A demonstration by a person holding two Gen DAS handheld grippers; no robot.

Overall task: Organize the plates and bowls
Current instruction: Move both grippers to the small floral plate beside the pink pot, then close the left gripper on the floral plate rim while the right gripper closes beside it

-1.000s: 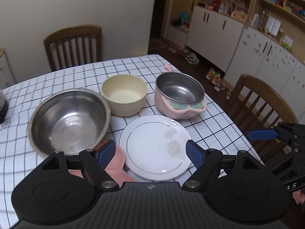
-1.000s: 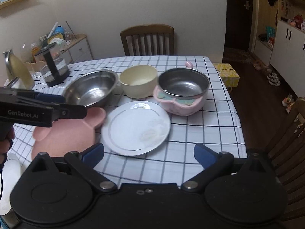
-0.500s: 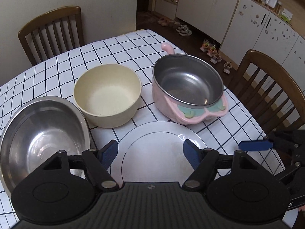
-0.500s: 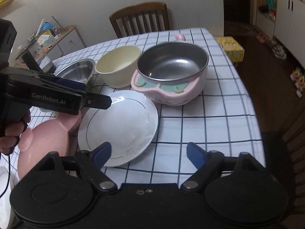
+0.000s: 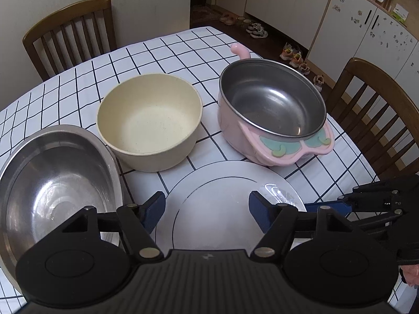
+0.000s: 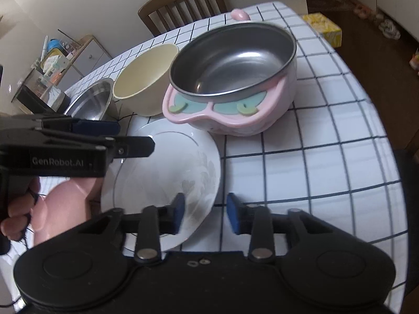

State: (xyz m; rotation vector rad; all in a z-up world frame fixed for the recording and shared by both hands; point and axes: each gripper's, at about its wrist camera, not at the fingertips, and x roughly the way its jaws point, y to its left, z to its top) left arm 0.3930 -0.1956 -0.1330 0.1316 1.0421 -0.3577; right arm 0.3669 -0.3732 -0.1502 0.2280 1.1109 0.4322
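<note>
The white plate [image 6: 167,172] lay flat on the checked tablecloth [image 6: 301,172], at the near edge of the group of dishes. All positions below are given relative to this plate.

The right gripper [image 6: 205,213] was at the plate's near right rim. Its jaws had just been closing. The rim edge sat between the two blue pads [image 6: 179,210], but a clear gap showed on the right side, so the pads were not pressing on the plate. The gripper was narrowed, not clamped.

The left gripper [image 5: 207,210] hovered over the plate's near left part. Its jaws had been closing slightly and stood wide apart, with nothing gripped between them. In the right wrist view it showed over the plate's left side, held by a hand [image 6: 18,217].

Beyond the plate on the right stood the pink pot [image 5: 272,112], steel inside, its decorated flat handle facing the plate and reaching just to the plate's far rim. Beyond the plate on the left stood the cream bowl [image 5: 149,123], just beside the pot. The steel bowl [image 5: 55,183] stood left of the plate, close to the cream bowl. A pink dish [image 6: 68,204] lay at the plate's near left side, partly hidden by the hand; whether it touched the plate could not be determined.

A wooden chair [image 5: 70,31] stood beyond the far table edge.
</note>
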